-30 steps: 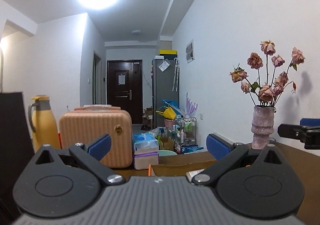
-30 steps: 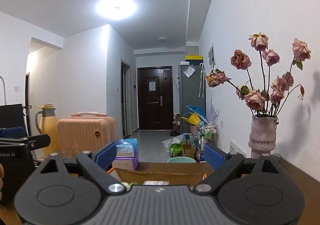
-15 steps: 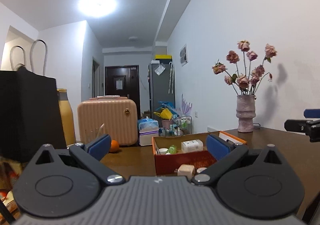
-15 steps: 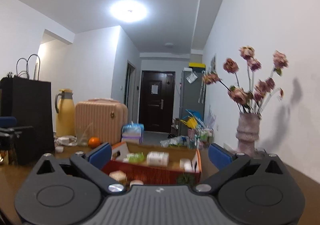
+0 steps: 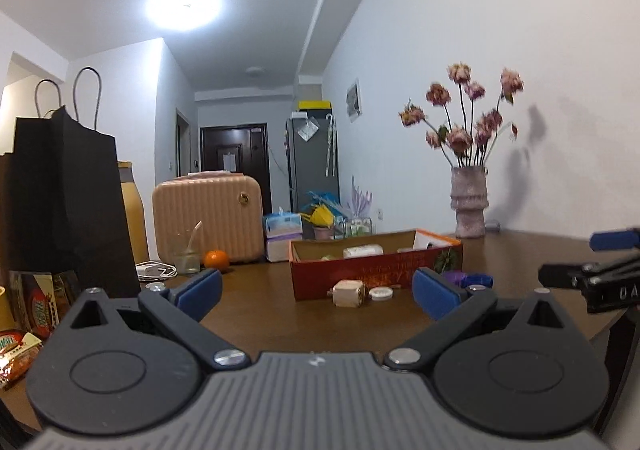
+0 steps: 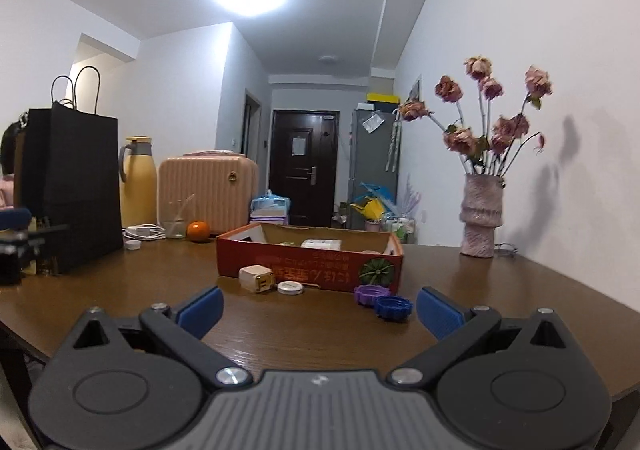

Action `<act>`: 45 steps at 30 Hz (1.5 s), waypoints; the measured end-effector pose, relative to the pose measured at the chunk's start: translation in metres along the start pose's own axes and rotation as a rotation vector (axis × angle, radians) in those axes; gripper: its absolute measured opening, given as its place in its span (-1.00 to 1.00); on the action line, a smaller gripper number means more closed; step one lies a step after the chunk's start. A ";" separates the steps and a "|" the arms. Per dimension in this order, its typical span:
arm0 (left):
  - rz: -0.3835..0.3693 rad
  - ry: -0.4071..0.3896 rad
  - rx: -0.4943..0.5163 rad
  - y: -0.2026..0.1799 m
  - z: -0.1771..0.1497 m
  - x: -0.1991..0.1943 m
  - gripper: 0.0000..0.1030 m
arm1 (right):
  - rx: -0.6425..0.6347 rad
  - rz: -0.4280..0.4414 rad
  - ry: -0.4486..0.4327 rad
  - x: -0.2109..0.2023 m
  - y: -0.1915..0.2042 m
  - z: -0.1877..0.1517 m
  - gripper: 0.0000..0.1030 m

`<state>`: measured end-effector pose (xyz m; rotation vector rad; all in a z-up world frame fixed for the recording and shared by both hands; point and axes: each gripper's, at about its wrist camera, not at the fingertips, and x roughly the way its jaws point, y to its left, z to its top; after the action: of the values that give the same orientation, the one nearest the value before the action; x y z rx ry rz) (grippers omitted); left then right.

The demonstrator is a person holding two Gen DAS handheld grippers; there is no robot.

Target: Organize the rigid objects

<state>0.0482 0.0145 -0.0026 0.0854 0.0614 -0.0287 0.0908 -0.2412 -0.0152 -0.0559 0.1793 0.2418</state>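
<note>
An open red cardboard box (image 6: 308, 266) (image 5: 372, 270) with small items inside sits mid-table. In front of it lie a cream plug cube (image 6: 256, 278) (image 5: 349, 293), a white round lid (image 6: 291, 287) (image 5: 380, 293), a purple cap (image 6: 371, 295) and a blue cap (image 6: 393, 308). My left gripper (image 5: 316, 292) is open and empty, well short of the box. My right gripper (image 6: 318, 308) is open and empty, also back from the caps. The right gripper shows at the right edge of the left wrist view (image 5: 600, 278).
A black paper bag (image 6: 72, 186) (image 5: 64, 202), yellow flask (image 6: 138, 182), peach case (image 6: 208, 194), glass jar (image 5: 186, 254), orange (image 6: 198, 231) and white cable (image 6: 144, 231) stand at the left back. A vase of dried roses (image 6: 482, 218) stands right. Snack packets (image 5: 20, 346) lie near left.
Both grippers have pulled back and tilted down, so the table, the box and the loose items in front of it have come into view. Both jaws stay open.
</note>
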 end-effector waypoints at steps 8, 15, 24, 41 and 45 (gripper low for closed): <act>0.030 0.060 0.013 -0.012 -0.003 0.044 1.00 | 0.025 -0.023 0.062 0.044 -0.029 -0.004 1.00; -0.003 0.161 -0.028 -0.041 0.000 0.110 1.00 | 0.088 -0.051 0.171 0.103 -0.073 0.000 0.95; -0.089 0.299 0.002 -0.076 0.008 0.214 1.00 | 0.116 -0.037 0.361 0.218 -0.116 0.010 0.72; -0.339 0.424 0.127 -0.161 0.000 0.352 0.92 | 0.139 -0.003 0.468 0.275 -0.162 -0.002 0.02; -0.366 0.524 0.070 -0.180 -0.009 0.382 0.79 | 0.149 -0.056 0.449 0.266 -0.181 0.000 0.02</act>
<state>0.4232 -0.1738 -0.0503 0.1497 0.5997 -0.3750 0.3889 -0.3545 -0.0575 0.0340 0.6407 0.1570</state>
